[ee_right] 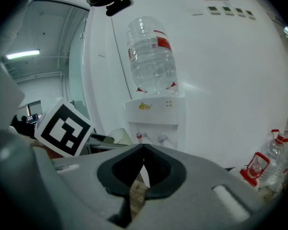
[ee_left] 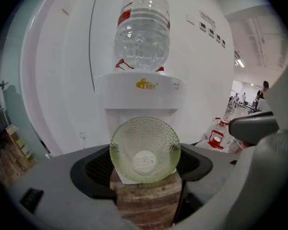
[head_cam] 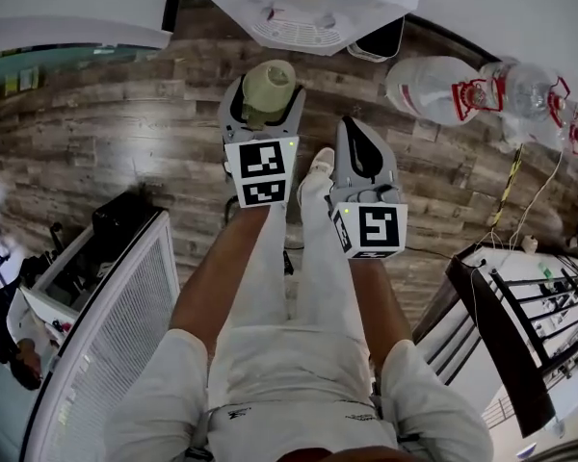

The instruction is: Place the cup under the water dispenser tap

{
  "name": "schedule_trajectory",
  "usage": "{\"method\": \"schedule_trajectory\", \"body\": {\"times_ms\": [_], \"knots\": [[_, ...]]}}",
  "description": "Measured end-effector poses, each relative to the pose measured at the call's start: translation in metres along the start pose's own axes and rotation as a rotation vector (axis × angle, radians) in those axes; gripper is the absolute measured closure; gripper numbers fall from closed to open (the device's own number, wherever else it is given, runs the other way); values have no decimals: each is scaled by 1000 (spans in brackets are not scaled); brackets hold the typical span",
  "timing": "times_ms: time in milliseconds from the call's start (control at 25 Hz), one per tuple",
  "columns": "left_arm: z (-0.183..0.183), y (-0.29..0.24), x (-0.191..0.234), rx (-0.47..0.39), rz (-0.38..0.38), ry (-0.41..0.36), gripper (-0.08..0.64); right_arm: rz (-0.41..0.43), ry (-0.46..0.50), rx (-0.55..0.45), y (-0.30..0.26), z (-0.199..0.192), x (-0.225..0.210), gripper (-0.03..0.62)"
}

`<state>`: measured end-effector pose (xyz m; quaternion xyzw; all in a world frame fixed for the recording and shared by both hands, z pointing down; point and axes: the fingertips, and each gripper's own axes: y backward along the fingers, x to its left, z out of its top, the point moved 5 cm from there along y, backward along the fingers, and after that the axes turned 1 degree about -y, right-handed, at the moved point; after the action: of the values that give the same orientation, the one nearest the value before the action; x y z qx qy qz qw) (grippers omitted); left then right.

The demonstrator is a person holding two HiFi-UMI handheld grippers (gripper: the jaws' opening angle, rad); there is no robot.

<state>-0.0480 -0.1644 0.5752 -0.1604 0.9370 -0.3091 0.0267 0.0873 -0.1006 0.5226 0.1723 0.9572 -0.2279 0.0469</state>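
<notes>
Cup (head_cam: 270, 83), of green dimpled glass, is clamped between the jaws of the left gripper (head_cam: 266, 102), short of the water dispenser (head_cam: 308, 8) at 12 o'clock. The right gripper (head_cam: 354, 135), at its 4 o'clock, is held closed and empty. Spare water bottles (head_cam: 433, 89) are laid at 2 o'clock.

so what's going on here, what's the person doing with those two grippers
A person stands facing a white water dispenser that carries a clear bottle on top. The left gripper is shut on a pale green textured cup, held on its side with its mouth toward that gripper's camera. The right gripper is shut and empty, beside it. The cup is not yet under the taps; the dispenser stands some way ahead. Spare water bottles lie on the wooden floor.
</notes>
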Motion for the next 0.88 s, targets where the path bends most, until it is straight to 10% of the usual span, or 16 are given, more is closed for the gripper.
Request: {"method": "schedule_trajectory", "body": {"times_ms": [880], "knots": [[-79,-129,52,106,68,-67,187,18,9,41,-37,-46,-22,592]]}}
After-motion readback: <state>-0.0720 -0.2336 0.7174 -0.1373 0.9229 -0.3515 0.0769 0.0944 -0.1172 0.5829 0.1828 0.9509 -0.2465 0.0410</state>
